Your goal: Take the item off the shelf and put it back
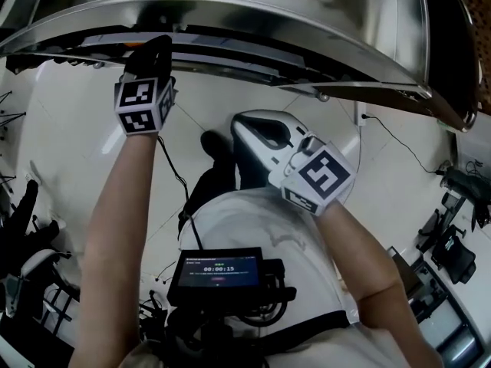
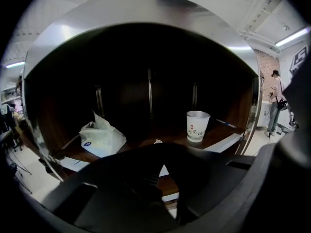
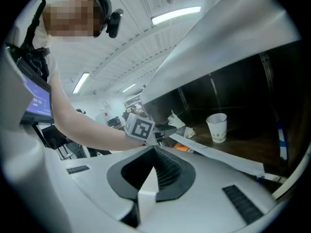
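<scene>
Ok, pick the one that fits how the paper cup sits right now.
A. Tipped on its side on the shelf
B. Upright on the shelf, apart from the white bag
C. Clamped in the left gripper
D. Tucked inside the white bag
B: in the left gripper view the paper cup stands upright, mouth up, on the wooden shelf board, with a clear gap between it and the white plastic bag on its left.

White cup (image 2: 198, 126), green-red print, right of centre; white bag (image 2: 101, 138), blue logo, left. Shelf (image 2: 224, 130) dark brown. Left gripper (image 2: 158, 171) black, right gripper (image 3: 152, 153) white.
</scene>
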The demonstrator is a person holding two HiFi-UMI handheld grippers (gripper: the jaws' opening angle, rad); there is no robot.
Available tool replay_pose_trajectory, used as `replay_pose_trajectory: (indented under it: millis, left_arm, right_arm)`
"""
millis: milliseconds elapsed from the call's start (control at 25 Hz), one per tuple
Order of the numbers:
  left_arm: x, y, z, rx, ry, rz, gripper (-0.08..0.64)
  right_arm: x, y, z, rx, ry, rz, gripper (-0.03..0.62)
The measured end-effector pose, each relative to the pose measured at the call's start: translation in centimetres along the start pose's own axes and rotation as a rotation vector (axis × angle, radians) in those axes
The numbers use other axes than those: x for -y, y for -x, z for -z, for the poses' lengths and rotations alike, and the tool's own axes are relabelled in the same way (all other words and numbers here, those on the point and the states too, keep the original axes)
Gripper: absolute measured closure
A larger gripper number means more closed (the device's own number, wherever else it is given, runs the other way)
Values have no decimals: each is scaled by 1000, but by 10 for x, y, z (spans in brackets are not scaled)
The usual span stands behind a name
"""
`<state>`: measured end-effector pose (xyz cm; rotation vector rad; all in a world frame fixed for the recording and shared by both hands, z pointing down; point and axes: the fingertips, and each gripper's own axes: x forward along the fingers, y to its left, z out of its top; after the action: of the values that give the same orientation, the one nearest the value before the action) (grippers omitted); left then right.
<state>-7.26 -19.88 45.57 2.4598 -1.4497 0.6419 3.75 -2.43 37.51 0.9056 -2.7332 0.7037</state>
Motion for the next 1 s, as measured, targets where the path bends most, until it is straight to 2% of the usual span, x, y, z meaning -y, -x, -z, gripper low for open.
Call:
replay_pose_trajectory:
  millis: [200, 480, 720, 1000]
  left_arm:
    - [14, 38, -4, 45, 35, 28, 554]
    - [40, 116, -7, 77, 90, 86, 554]
    - [58, 179, -43, 171, 149, 116, 554]
    - [56, 226, -68, 263, 159, 107, 554]
  right_arm:
    - [-10, 6, 0, -5, 15, -32, 588]
    - [-23, -1, -22, 50, 100, -95, 588]
    - [-40, -10, -44, 77, 149, -165, 588]
    - [-68, -13, -54, 75, 185, -250, 588]
